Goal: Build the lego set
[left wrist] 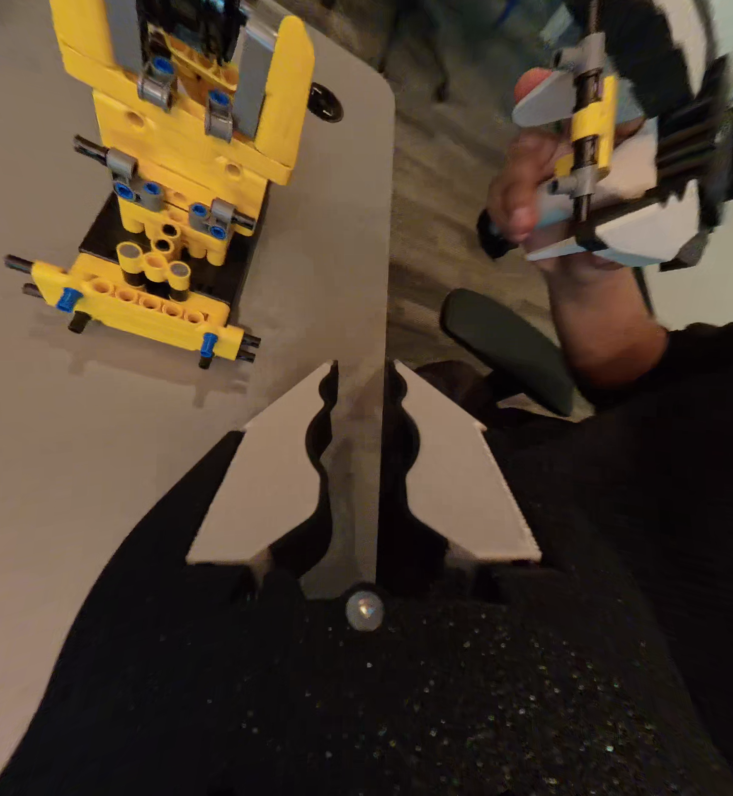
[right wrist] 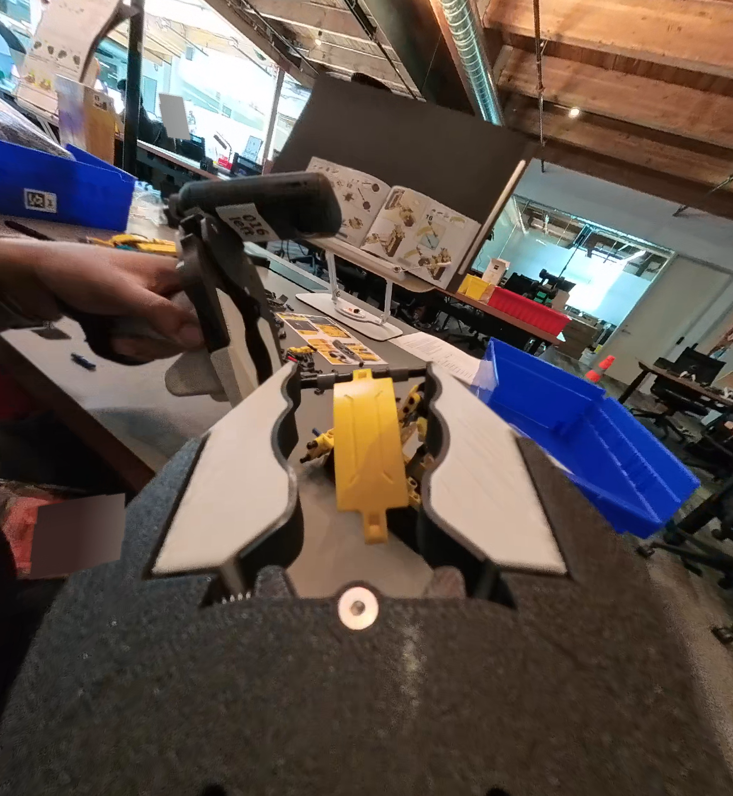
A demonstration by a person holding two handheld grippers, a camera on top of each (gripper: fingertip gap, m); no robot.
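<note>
My left gripper [left wrist: 361, 366] is narrowly open and empty, low over the right edge of the grey table [left wrist: 54, 430]. A yellow brick assembly [left wrist: 175, 172] with grey connectors, blue pins and black axles stands on the table, ahead and to the left of it. My right gripper [right wrist: 362, 372] is shut on a yellow panel piece [right wrist: 367, 439]. Its fingertips pinch the ends of the piece's black axle [right wrist: 313, 379]. In the left wrist view the right gripper [left wrist: 584, 172] is off the table at the upper right, held by a hand, with the yellow piece [left wrist: 593, 120] between its fingers.
A blue bin [right wrist: 571, 439] sits at the table's right end and another blue bin [right wrist: 46, 181] at the far left. An open instruction booklet [right wrist: 399, 224] rests on a stand. Printed sheets [right wrist: 330, 344] lie beyond. A black chair armrest [left wrist: 507, 349] is beside the table edge.
</note>
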